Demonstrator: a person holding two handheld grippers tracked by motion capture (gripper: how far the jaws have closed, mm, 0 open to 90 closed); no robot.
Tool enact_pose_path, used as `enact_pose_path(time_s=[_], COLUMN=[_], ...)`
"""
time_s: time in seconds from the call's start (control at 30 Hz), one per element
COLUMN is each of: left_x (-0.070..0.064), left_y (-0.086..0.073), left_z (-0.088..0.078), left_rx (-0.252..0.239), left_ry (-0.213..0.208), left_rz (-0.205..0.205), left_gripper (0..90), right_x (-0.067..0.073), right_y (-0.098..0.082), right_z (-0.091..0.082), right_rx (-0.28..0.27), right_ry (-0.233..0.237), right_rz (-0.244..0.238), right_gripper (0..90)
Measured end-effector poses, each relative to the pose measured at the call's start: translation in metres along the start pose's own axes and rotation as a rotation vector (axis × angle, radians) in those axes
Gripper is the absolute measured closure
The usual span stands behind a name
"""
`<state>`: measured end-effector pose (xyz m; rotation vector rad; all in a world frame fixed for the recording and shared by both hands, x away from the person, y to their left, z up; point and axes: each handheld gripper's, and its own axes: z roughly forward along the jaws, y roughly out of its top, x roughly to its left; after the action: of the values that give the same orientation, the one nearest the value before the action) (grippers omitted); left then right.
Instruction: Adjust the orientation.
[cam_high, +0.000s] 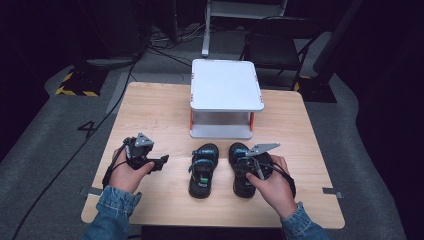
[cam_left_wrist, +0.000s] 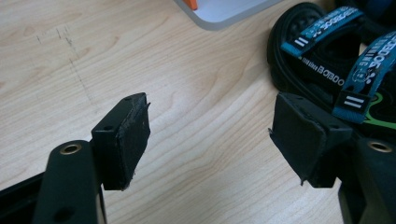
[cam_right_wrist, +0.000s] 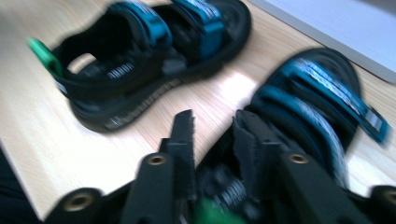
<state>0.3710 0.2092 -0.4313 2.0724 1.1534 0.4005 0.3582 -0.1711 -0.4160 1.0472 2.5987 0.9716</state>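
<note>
I have the right gripper (cam_high: 256, 165) down on the heel end of the right black sandal with teal straps (cam_high: 245, 170), which lies in front of the white two-tier shelf stand (cam_high: 226, 97), just beside its matching left sandal (cam_high: 202, 170). Its jaws stand partly apart astride the sandal's side edge, not clearly pinching. I judge the grasp under way; next, close firmly. The left gripper (cam_high: 162, 161) waits spread, empty.

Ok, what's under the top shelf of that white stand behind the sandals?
Under the top shelf of the white stand, only its white base and orange posts show along the front edge. The shelf covers the space farther back, so anything stored there is hidden.
</note>
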Motion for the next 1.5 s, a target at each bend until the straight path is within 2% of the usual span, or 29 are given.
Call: enact_pose_path(time_s=[0.07,0.13,0.23,0.27,0.3,0.33,0.4,0.43,0.47,0.5,0.53,0.67,0.7,0.77,0.8,0.83,0.87,0.9,0.97,1.0,1.03,1.23,1.27,1.3,1.33,1.37,1.4,1.5], left_x=[0.004,0.006,0.009,0.013,0.013,0.015,0.020,0.023,0.028,0.028,0.029,0.031,0.031,0.031,0.030,0.030,0.029,0.029,0.030,0.030,0.030,0.031,0.031,0.031,0.030,0.030,0.029,0.028], left_y=[0.000,-0.004,-0.010,-0.016,-0.016,-0.019,-0.024,-0.025,-0.025,-0.025,-0.023,-0.022,-0.022,-0.022,-0.021,-0.021,-0.021,-0.021,-0.021,-0.022,-0.023,-0.025,-0.025,-0.025,-0.025,-0.025,-0.024,-0.024], left_z=[-0.002,-0.002,-0.003,-0.005,-0.005,-0.007,-0.011,-0.012,-0.013,-0.013,-0.015,-0.013,-0.013,-0.011,-0.008,-0.008,-0.007,-0.007,-0.007,-0.007,-0.007,-0.007,-0.007,-0.007,-0.007,-0.007,-0.005,-0.004], left_rx=[0.000,0.005,0.006,0.000,0.000,0.001,-0.006,-0.013,-0.035,-0.035,-0.047,-0.053,-0.053,-0.043,-0.039,-0.039,-0.038,-0.038,-0.032,-0.033,-0.034,-0.026,-0.025,-0.025,-0.021,-0.021,-0.020,-0.011], left_ry=[-0.011,-0.009,-0.022,-0.032,-0.032,-0.035,-0.037,-0.031,-0.028,-0.028,-0.040,-0.046,-0.046,-0.049,-0.051,-0.051,-0.052,-0.052,-0.053,-0.050,-0.048,-0.048,-0.047,-0.047,-0.048,-0.048,-0.046,-0.049], left_rz=[0.004,0.012,0.023,0.015,0.015,0.017,0.006,-0.010,-0.032,-0.032,-0.033,-0.033,-0.033,-0.031,-0.028,-0.028,-0.030,-0.030,-0.023,-0.030,-0.034,-0.030,-0.029,-0.029,-0.028,-0.028,-0.025,-0.015], left_gripper=[28.5,28.5,28.5,28.5,28.4,28.4,28.4,28.4,28.6,28.5,28.5,28.4,28.4,28.4,28.4,28.4,28.4,28.4,28.4,28.4,28.4,28.4,28.4,28.4,28.4,28.4,28.4,28.3], right_x=[0.001,0.000,0.000,-0.001,-0.001,-0.001,0.001,0.001,0.004,0.004,0.012,0.027,0.027,0.031,0.032,0.032,0.031,0.031,0.028,0.026,0.025,0.032,0.032,0.032,0.032,0.032,0.037,0.041], right_y=[-0.002,-0.003,-0.003,-0.004,-0.004,-0.004,-0.001,-0.001,0.003,0.003,0.007,0.015,0.015,0.017,0.019,0.019,0.020,0.020,0.019,0.019,0.020,0.025,0.023,0.023,0.022,0.022,0.023,0.024], right_z=[0.001,0.008,0.018,0.028,0.030,0.030,0.030,0.030,0.031,0.031,0.036,0.046,0.046,0.048,0.050,0.050,0.051,0.051,0.051,0.050,0.050,0.052,0.054,0.054,0.055,0.055,0.056,0.058], right_rx=[0.016,0.028,0.055,0.067,0.069,0.069,0.071,0.071,0.060,0.060,0.051,0.058,0.058,0.051,0.049,0.049,0.047,0.047,0.021,-0.026,-0.018,-0.007,-0.024,-0.024,-0.040,-0.040,-0.038,-0.040], right_ry=[-0.038,-0.041,-0.044,-0.034,-0.023,-0.023,-0.016,-0.016,0.034,0.034,0.049,0.041,0.041,0.050,0.076,0.076,0.106,0.106,0.142,0.151,0.159,0.130,0.151,0.151,0.150,0.150,0.109,0.095], right_rz=[0.004,0.026,0.039,0.062,0.071,0.071,0.086,0.086,0.103,0.103,0.104,0.077,0.077,0.088,0.104,0.104,0.144,0.144,0.182,0.216,0.224,0.214,0.246,0.246,0.286,0.286,0.288,0.294], right_gripper=[59.0,53.7,52.5,63.4,69.7,69.7,81.4,81.4,84.2,84.2,84.0,82.1,82.1,79.7,73.2,73.2,65.0,65.0,56.2,50.2,49.4,41.4,38.8,38.8,35.0,35.0,30.4,30.1])
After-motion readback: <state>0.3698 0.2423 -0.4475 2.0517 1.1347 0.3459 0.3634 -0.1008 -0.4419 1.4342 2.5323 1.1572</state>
